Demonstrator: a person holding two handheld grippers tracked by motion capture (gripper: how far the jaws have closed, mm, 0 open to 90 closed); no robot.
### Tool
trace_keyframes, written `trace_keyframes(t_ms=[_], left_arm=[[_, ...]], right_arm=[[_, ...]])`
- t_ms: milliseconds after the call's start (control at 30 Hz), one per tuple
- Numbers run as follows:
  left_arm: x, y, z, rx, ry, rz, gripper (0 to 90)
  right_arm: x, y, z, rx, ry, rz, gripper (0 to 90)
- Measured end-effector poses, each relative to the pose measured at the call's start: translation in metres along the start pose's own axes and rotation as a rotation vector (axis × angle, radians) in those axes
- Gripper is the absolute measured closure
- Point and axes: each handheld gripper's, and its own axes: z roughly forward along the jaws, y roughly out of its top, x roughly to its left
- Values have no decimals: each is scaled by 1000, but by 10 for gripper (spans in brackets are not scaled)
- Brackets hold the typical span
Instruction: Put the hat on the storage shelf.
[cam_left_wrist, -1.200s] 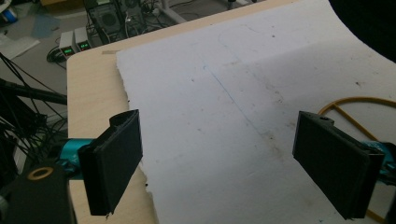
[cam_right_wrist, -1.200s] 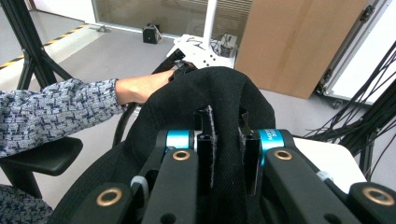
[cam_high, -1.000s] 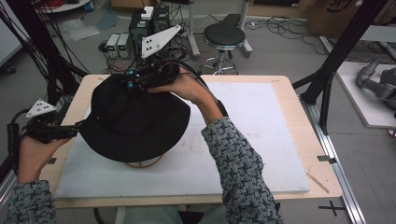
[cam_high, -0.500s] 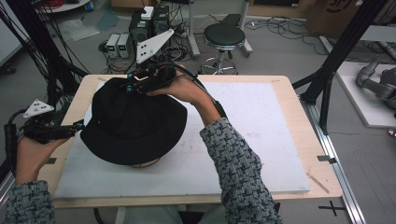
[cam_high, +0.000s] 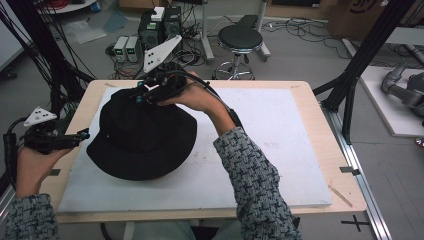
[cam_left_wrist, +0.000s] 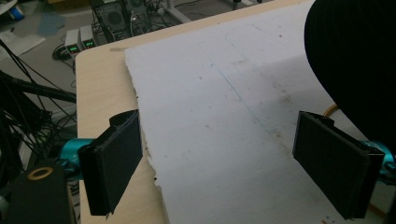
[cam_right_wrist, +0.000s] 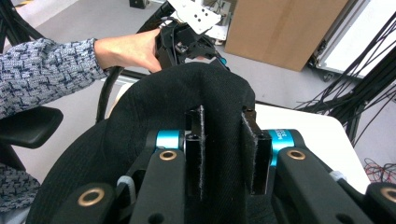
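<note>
At the near edge of the high view, two forearms in patterned grey sleeves (cam_high: 252, 185) are seen coming in from the bottom. The left hand (cam_high: 30, 167) is held at the near left corner of the table (cam_high: 320, 130), and the left gripper (cam_high: 80, 135) is carried just off the left edge of the white mat (cam_high: 280, 150). In the left gripper view its jaws are seen spread wide apart with nothing between them; bare mat and the table's wooden margin are framed in the gap, and the brim of the black hat (cam_left_wrist: 355, 60) is seen beyond the jaw on the right side of that view, apart from it.

The black hat (cam_high: 142, 135) is found on the left half of the mat, its brim spread toward the near side. Farther back, the right gripper (cam_high: 145, 96) is set on the far part of the crown, held by the right hand (cam_high: 192, 97). In the right gripper view a raised ridge of the hat's fabric (cam_right_wrist: 219, 116) is seen pinched between the two black jaws, which are drawn in against the cloth on both sides.

Beyond the table, a round black stool (cam_high: 240, 37) and several electronic boxes (cam_high: 160, 25) with cables are seen on the floor, and a cardboard box (cam_high: 360, 15) is placed at the far right.
</note>
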Motion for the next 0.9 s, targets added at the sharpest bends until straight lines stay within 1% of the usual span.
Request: trace_keyframes(t_ms=[100, 333, 367, 433, 500, 600, 800, 900], left_arm=[[0, 0, 0, -1, -1, -1, 162], [1, -1, -1, -5, 1, -4, 162], [1, -1, -1, -5, 0, -4, 162], [1, 0, -1, -2, 0, -2, 162], [1, 0, -1, -2, -3, 0, 162], [0, 0, -1, -4, -3, -1, 162], [1, 0, -1, -7, -2, -3, 162], [1, 0, -1, -3, -3, 0, 162]], right_arm=[[0, 0, 0, 8, 1, 5, 734], [0, -2, -1, 15, -3, 1, 718], [0, -3, -1, 14, -4, 9, 712], [0, -4, -2, 13, -5, 10, 702], [0, -4, -2, 12, 1, 4, 690], [0, -5, -2, 17, -5, 3, 684], [0, -5, -4, 13, -12, 9, 645], [0, -5, -7, 5, -23, 15, 604]])
